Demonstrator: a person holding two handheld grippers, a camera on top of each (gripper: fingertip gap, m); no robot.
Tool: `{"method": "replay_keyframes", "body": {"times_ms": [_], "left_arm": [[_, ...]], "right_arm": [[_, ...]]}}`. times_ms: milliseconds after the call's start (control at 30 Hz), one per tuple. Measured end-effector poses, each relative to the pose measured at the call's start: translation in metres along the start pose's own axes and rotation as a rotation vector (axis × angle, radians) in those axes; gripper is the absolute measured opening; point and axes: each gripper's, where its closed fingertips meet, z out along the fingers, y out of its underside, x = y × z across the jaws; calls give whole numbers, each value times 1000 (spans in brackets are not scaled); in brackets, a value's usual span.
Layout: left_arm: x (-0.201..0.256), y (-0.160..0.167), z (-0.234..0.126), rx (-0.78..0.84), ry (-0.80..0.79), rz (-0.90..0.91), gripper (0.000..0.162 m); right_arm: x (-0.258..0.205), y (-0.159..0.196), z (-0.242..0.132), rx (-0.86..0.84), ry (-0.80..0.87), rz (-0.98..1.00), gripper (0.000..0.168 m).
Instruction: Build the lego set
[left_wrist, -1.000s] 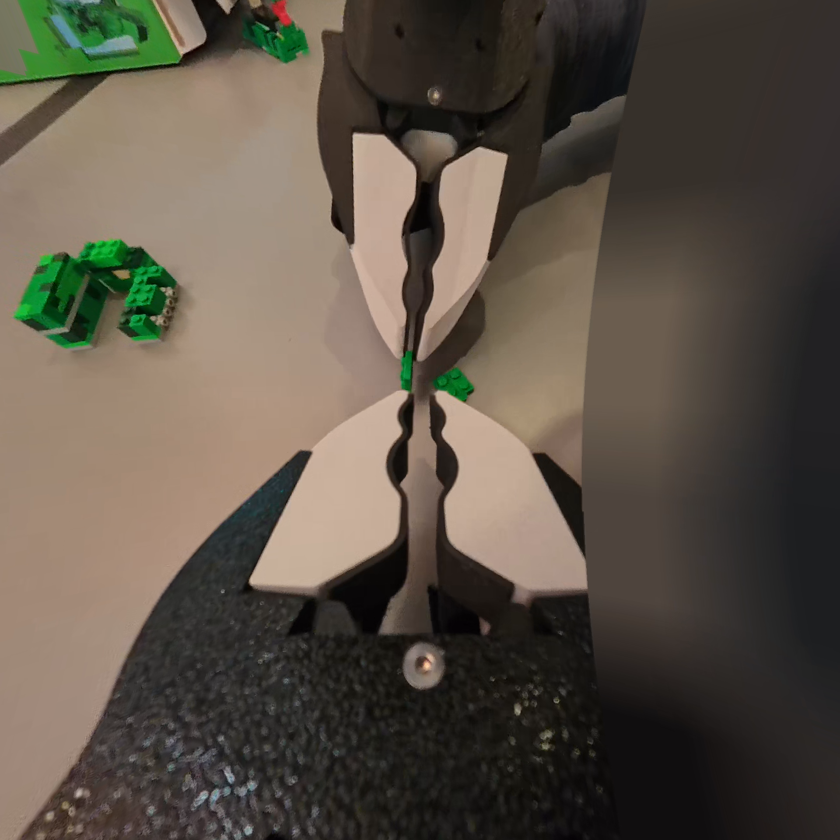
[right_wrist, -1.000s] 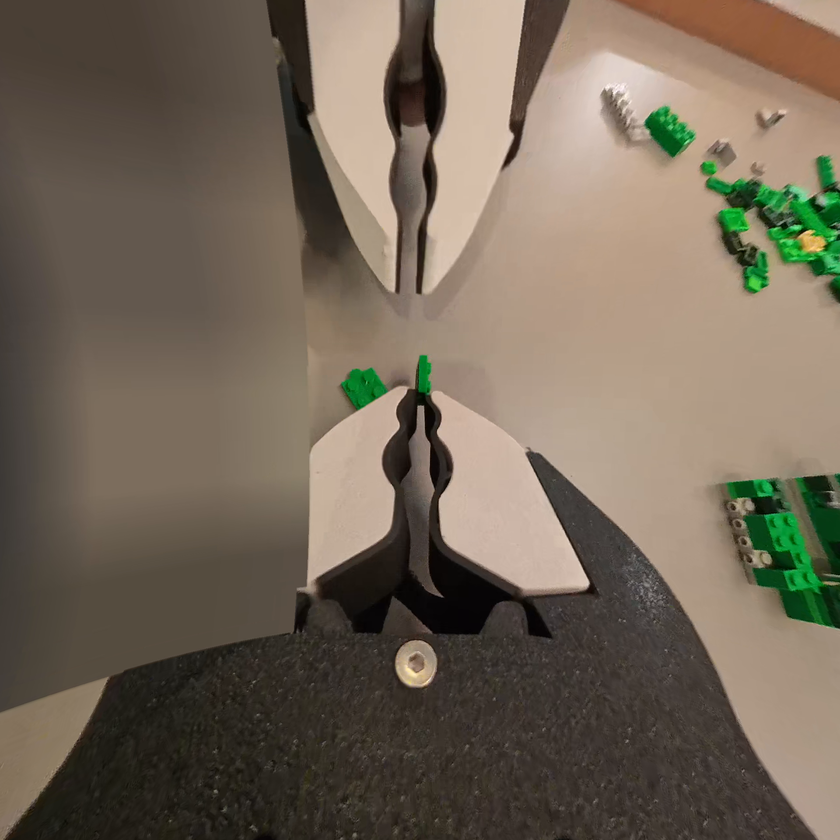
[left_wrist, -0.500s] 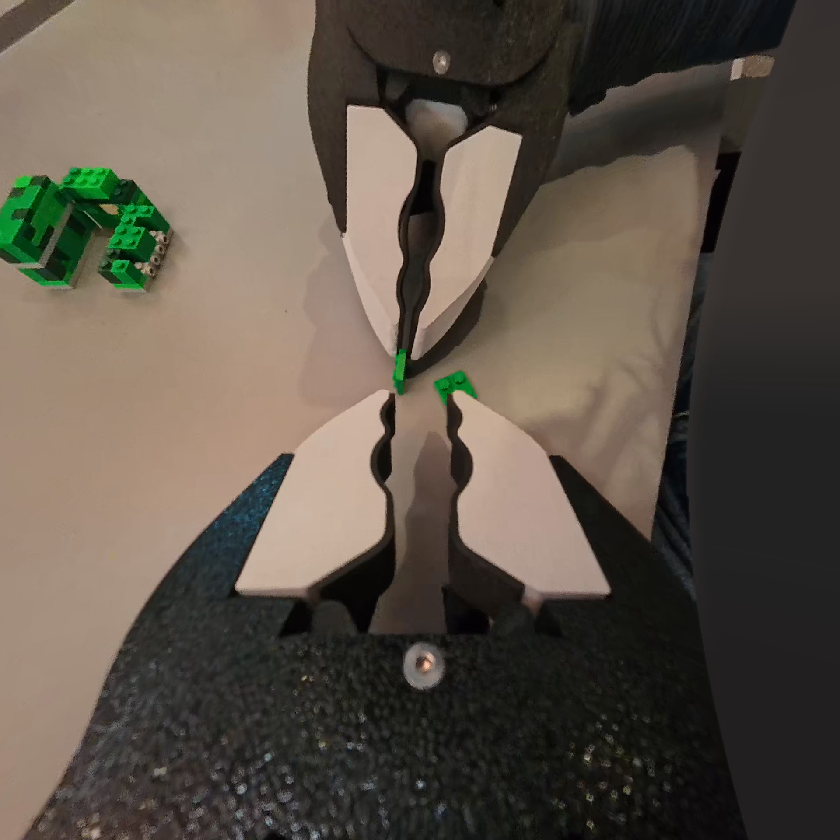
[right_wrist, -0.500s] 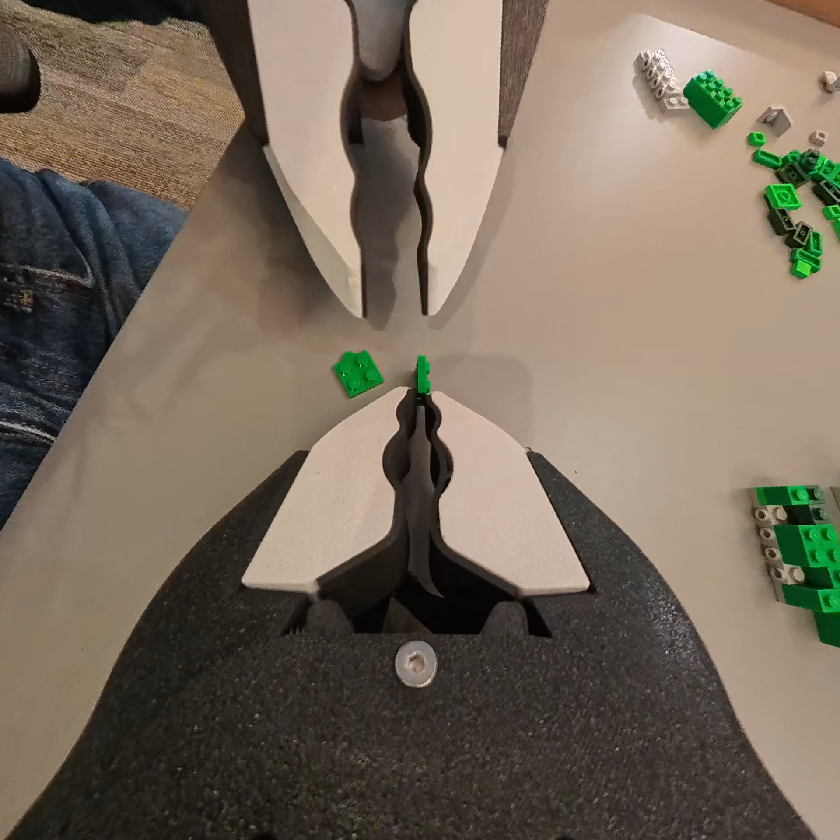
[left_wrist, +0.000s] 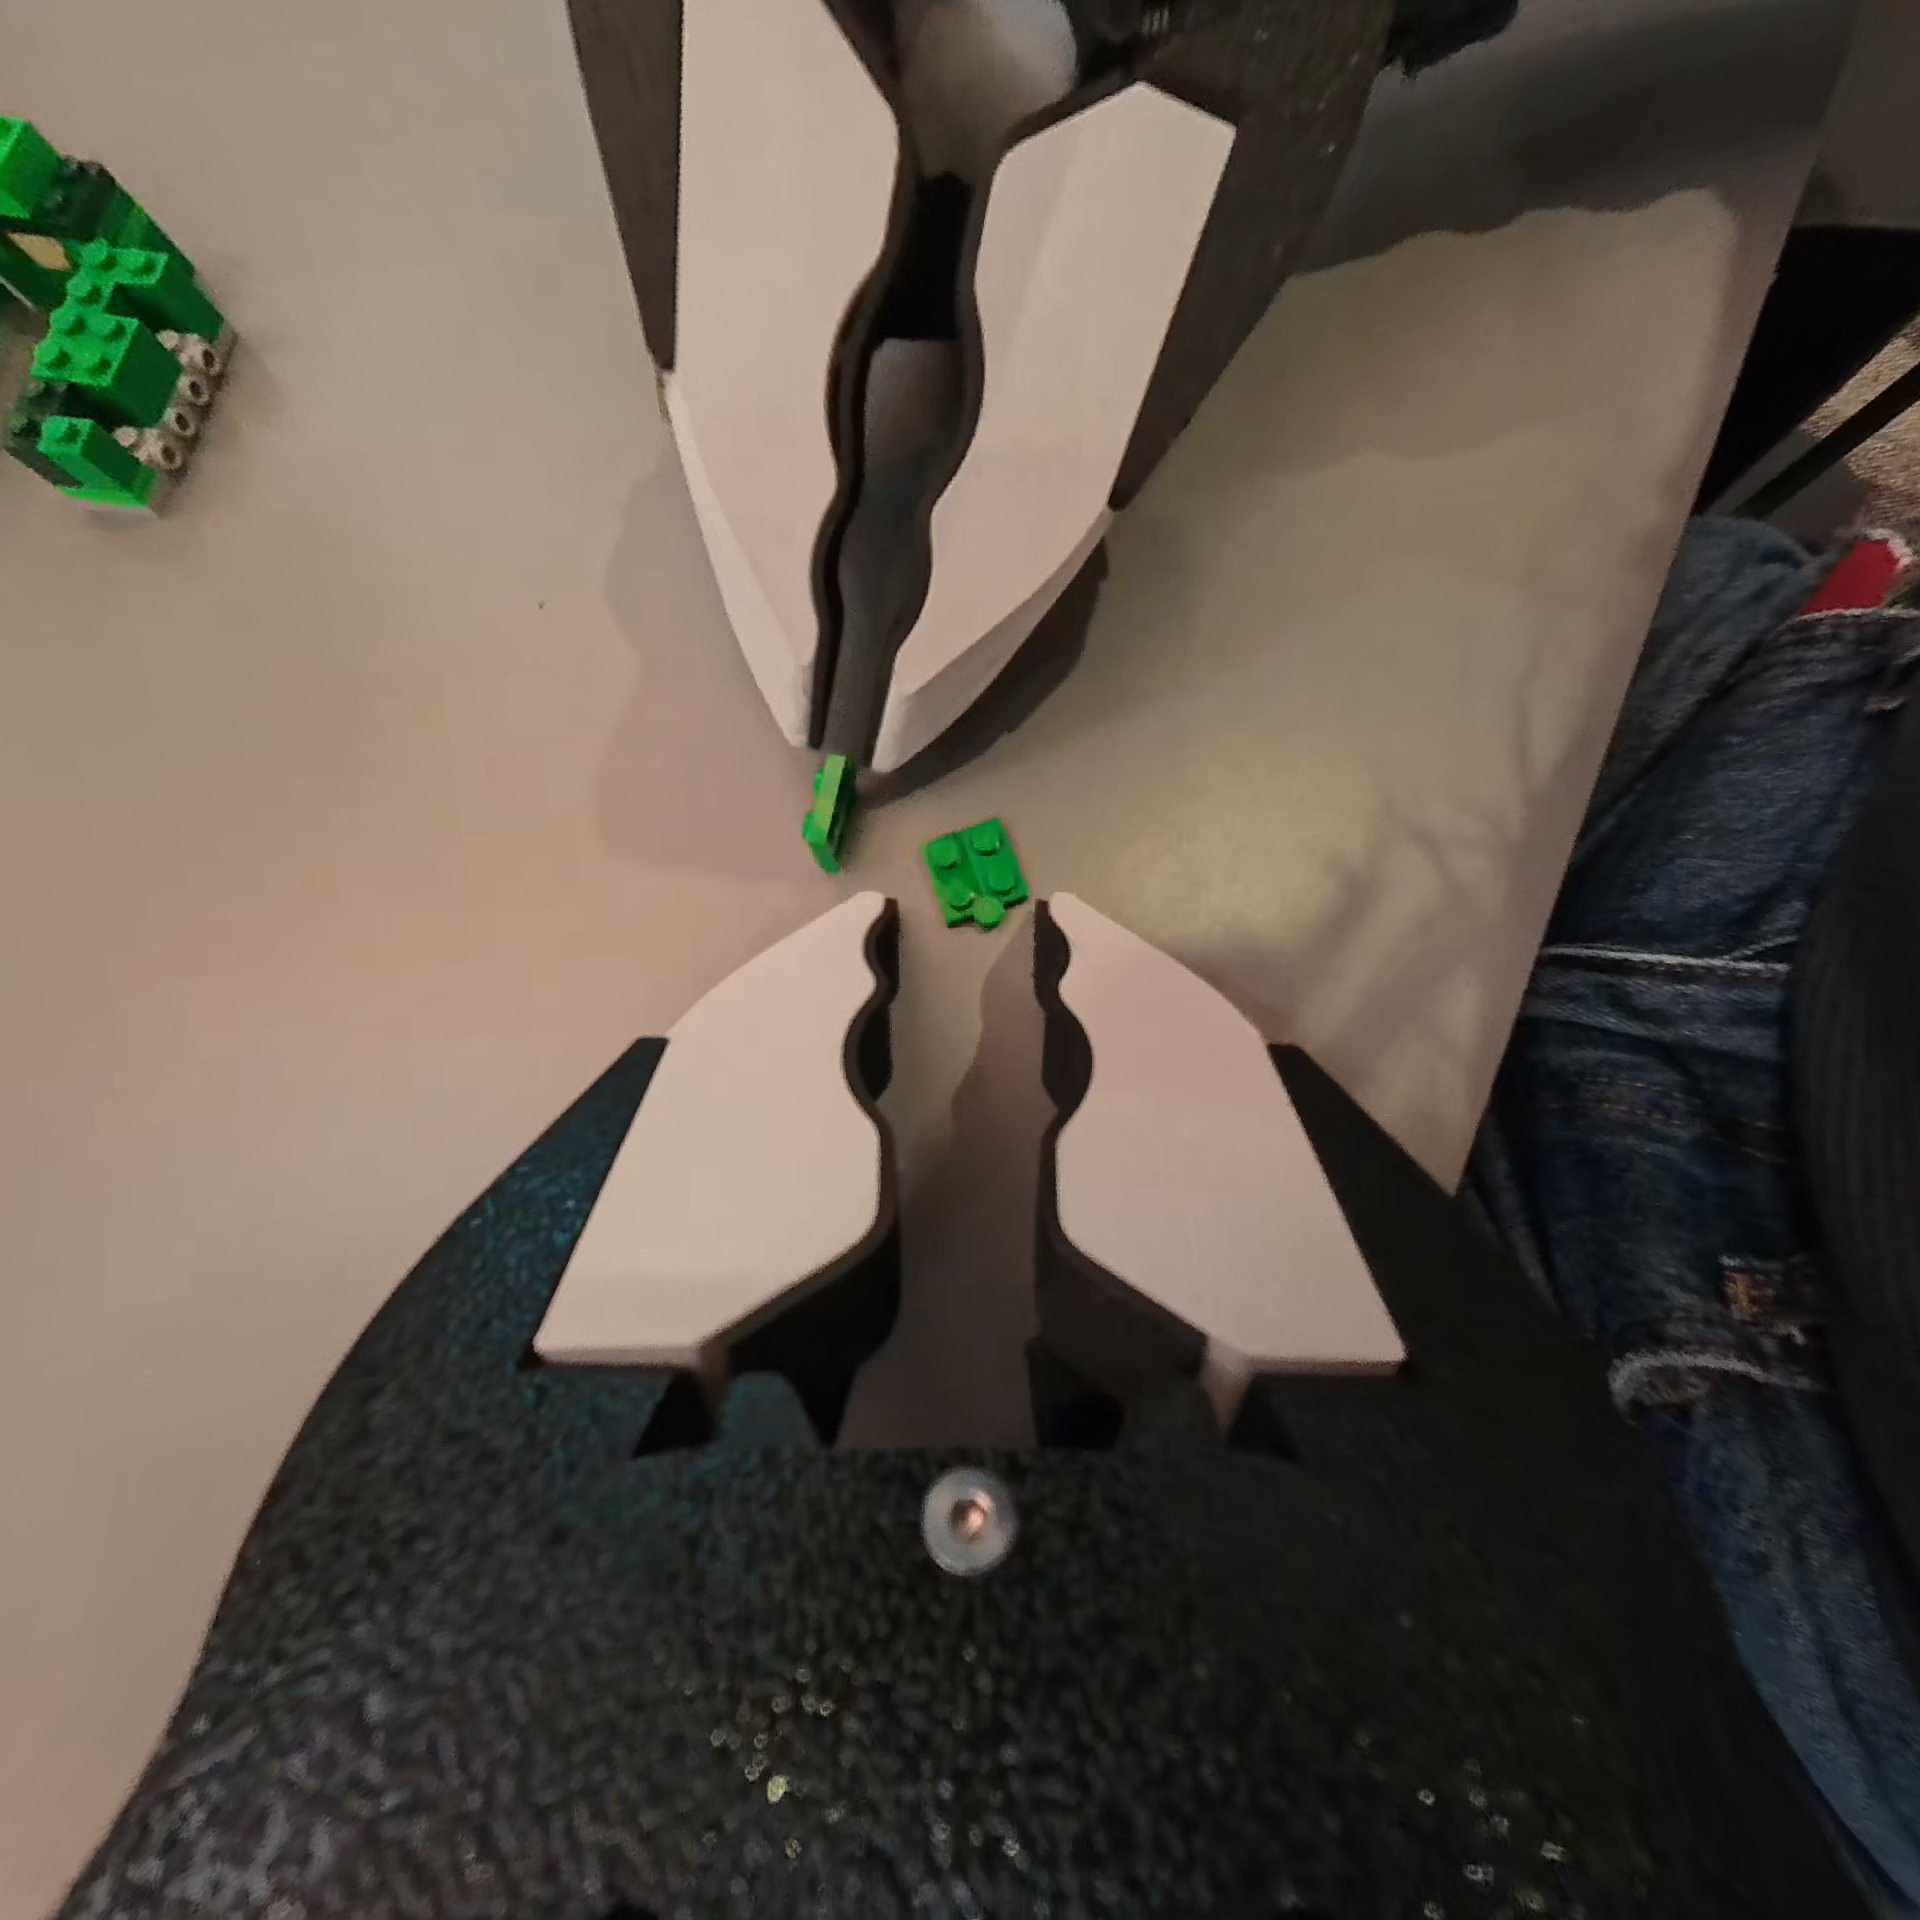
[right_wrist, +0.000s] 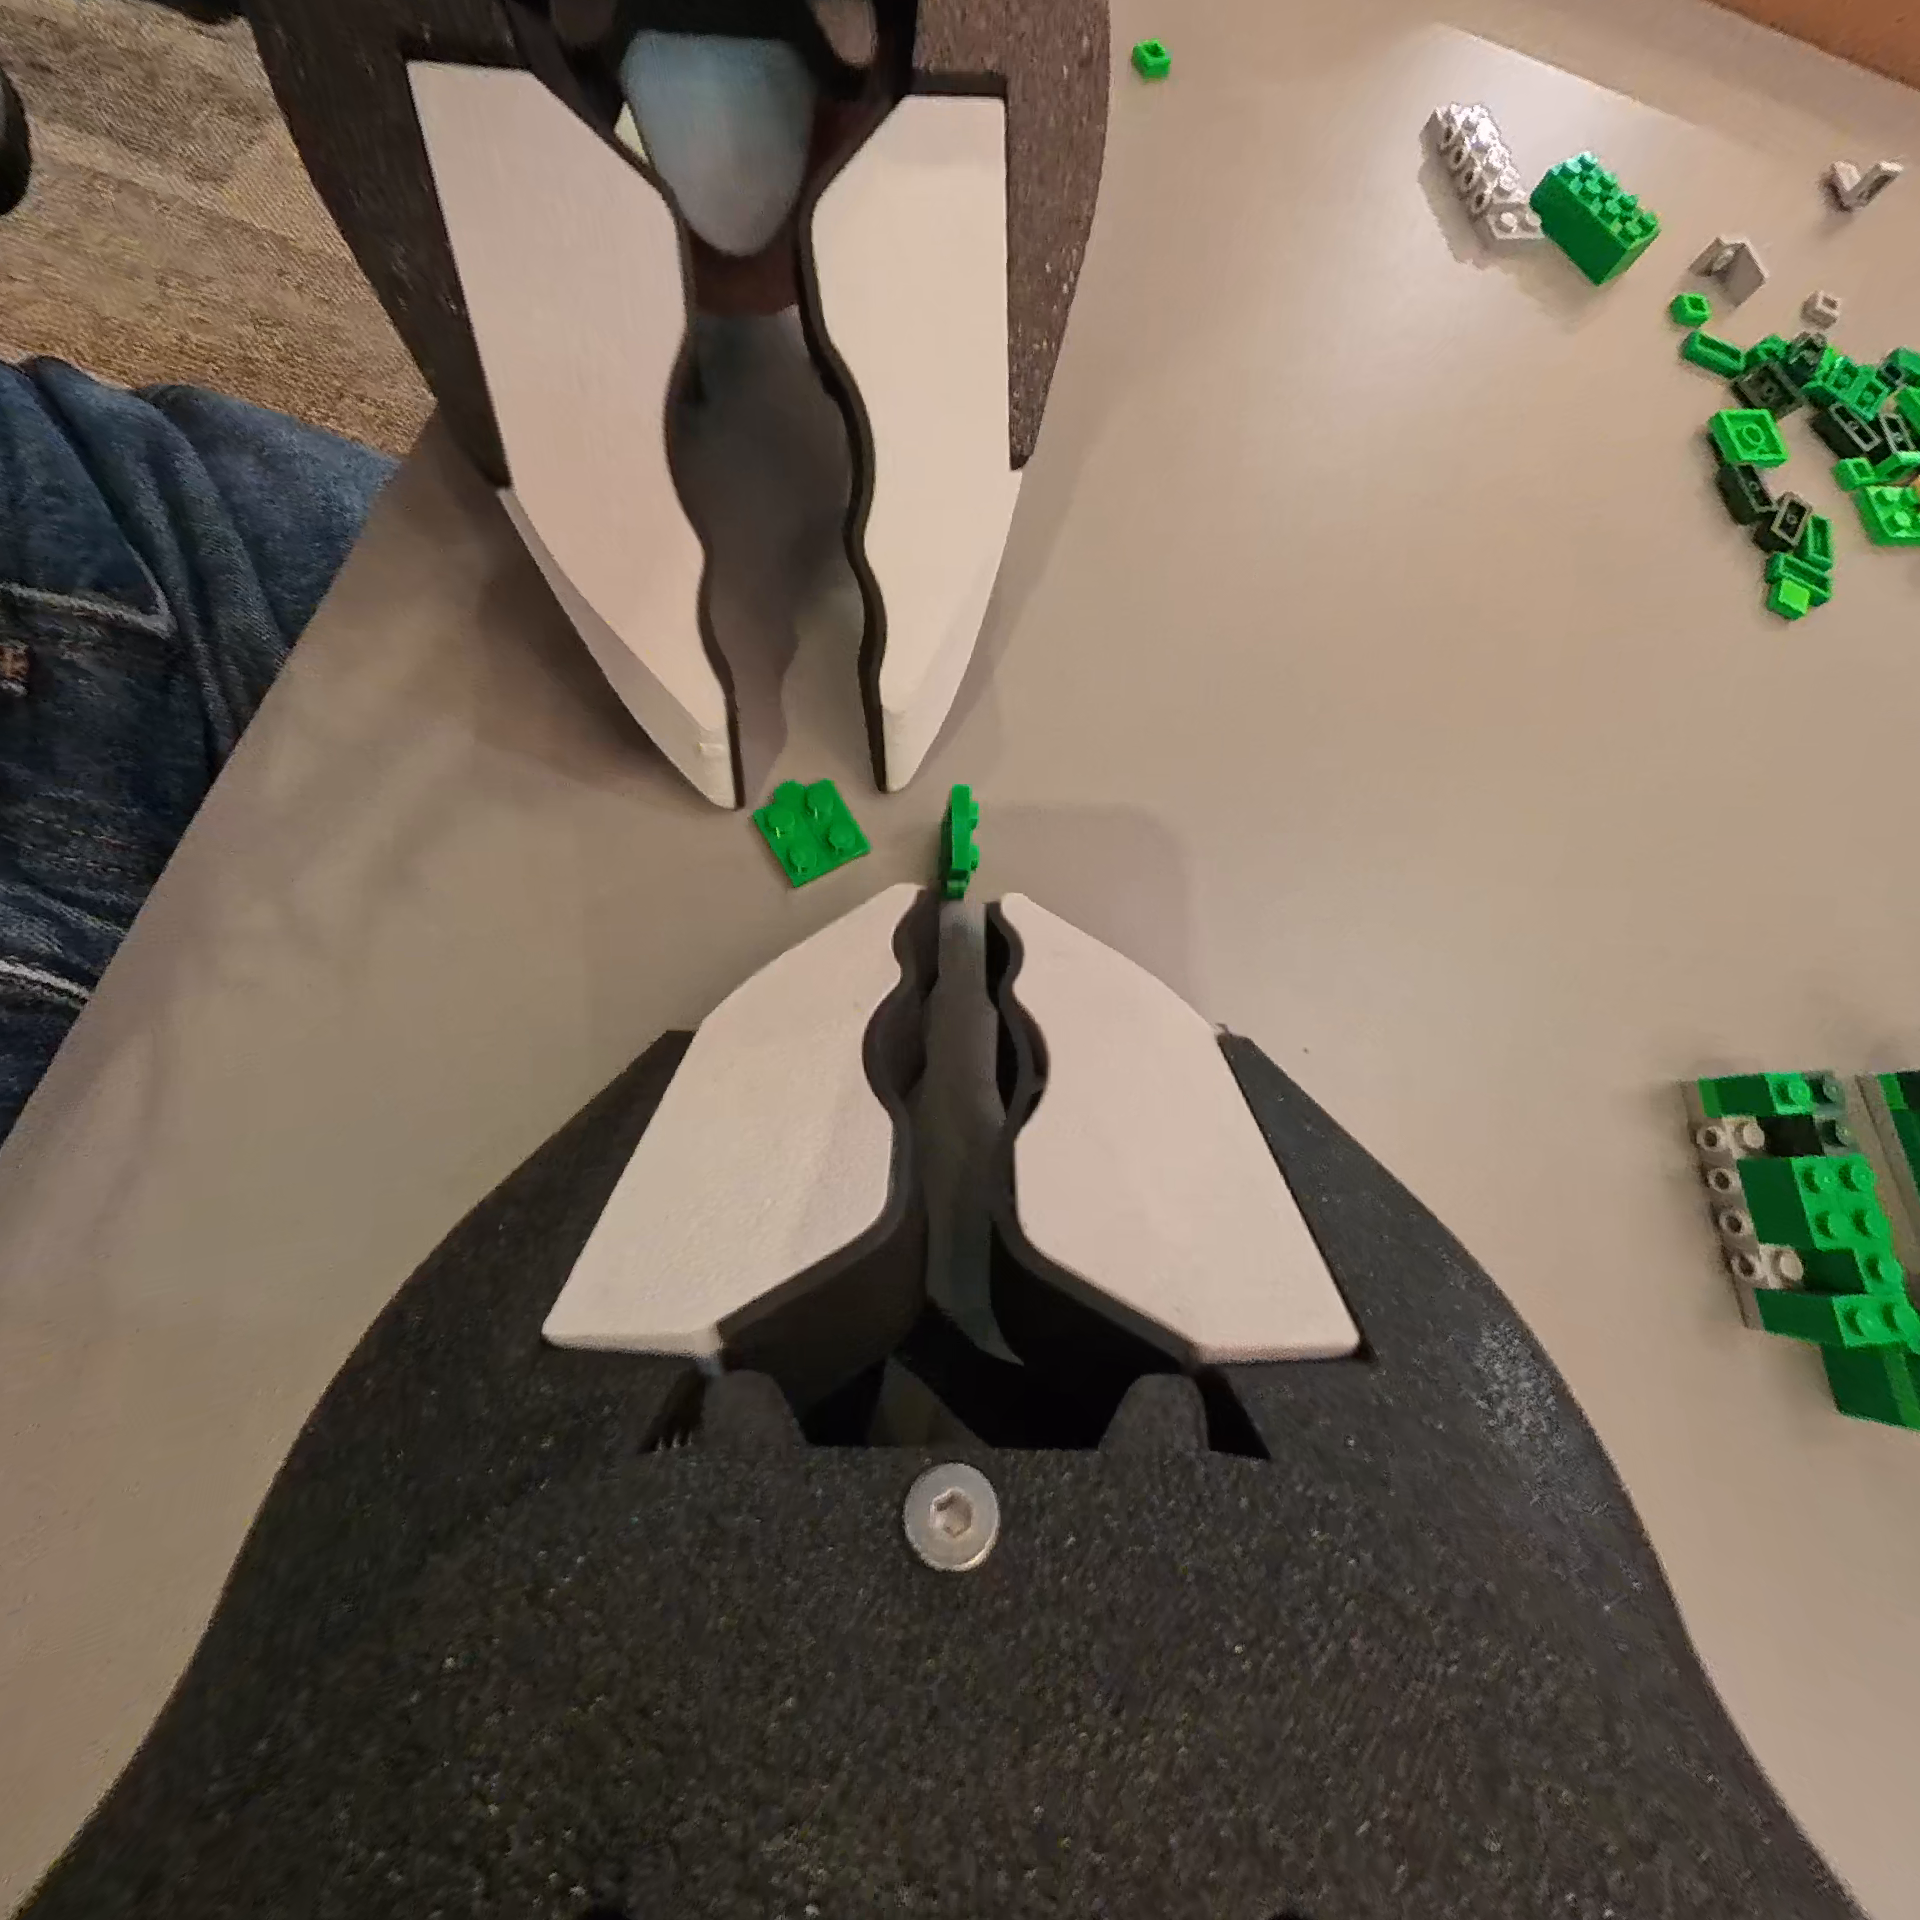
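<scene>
A small green plate (left_wrist: 977, 868) lies flat on the grey table (left_wrist: 312, 935), studs up, just ahead of my left gripper (left_wrist: 964, 909). That gripper is open and empty, its tips either side of the plate's near edge. My right gripper (right_wrist: 961, 894) is shut on a second small green plate (right_wrist: 958, 842), held on edge just above the table. In the right wrist view the flat plate (right_wrist: 810, 831) lies left of the held one, under the tips of the left gripper (right_wrist: 810, 781). In the left wrist view the right gripper (left_wrist: 847, 753) faces mine, the held plate (left_wrist: 831, 810) at its tips.
A partly built green and grey model (left_wrist: 104, 343) stands to one side, also in the right wrist view (right_wrist: 1808, 1236). A pile of loose green pieces (right_wrist: 1818, 447), a green brick (right_wrist: 1590, 213) and a grey piece (right_wrist: 1475, 166) lie farther off. The table edge and a person's jeans (left_wrist: 1714, 1039) are close by.
My left gripper has opened from nearly shut to open and now brackets the flat plate. The right gripper still holds its plate. Both views have drawn closer.
</scene>
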Motion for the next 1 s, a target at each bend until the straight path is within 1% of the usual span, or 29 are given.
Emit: {"method": "replay_keyframes", "body": {"times_ms": [33, 267, 433, 500, 567, 733, 867, 900, 967, 1000], "left_arm": [[0, 0, 0, -4, -1, 1, 24], [2, -4, 4, -28, -16, 57, 17], [4, -5, 5, -30, -8, 39, 15], [5, -5, 4, -21, -5, 24, 12], [7, -5, 2, -3, 3, 0, 11], [11, -15, -6, 76, 43, -96, 11], [19, -27, -14, 163, 134, -201, 10], [20, -30, -16, 182, 151, -221, 10], [20, -34, -19, 200, 151, -234, 10], [19, -36, -22, 221, 141, -227, 10]], "right_arm": [[0, 2, -2, -7, 9, 4, 9], [-6, 5, -26, 35, 80, 51, 13], [-20, -4, -36, 85, 113, 28, 16], [-25, -9, -36, 101, 131, 0, 17], [-31, -14, -35, 111, 157, -46, 18], [-38, -14, -22, 49, 241, -222, 21], [-37, -21, -17, -10, 379, -461, 21], [-37, -21, -16, -31, 395, -497, 20], [-32, -24, -18, -35, 461, -514, 6], [-30, -27, -21, -15, 483, -497, 6]]}}
